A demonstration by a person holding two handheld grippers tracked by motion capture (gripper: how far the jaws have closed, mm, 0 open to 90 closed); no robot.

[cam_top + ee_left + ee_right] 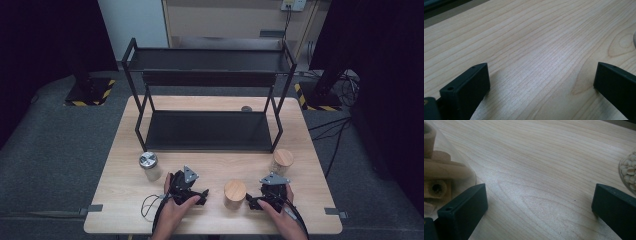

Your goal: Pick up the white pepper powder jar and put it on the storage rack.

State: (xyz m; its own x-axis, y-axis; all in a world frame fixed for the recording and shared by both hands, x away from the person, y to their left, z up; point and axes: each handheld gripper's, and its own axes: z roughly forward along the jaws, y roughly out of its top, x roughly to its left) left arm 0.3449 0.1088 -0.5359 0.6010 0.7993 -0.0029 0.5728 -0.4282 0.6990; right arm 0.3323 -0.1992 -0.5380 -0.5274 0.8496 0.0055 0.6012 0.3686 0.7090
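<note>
Wooden table (125, 170), round jar (235, 194), wooden lid

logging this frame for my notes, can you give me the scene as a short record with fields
surface: light wooden table
rack: black two-tier metal shelf, both tiers bare
jars: metal-lidded glass jar at left; wooden-lidded jar between the grippers; second wooden-lidded jar at right
left gripper: open, holding nothing
right gripper: open, holding nothing
</note>
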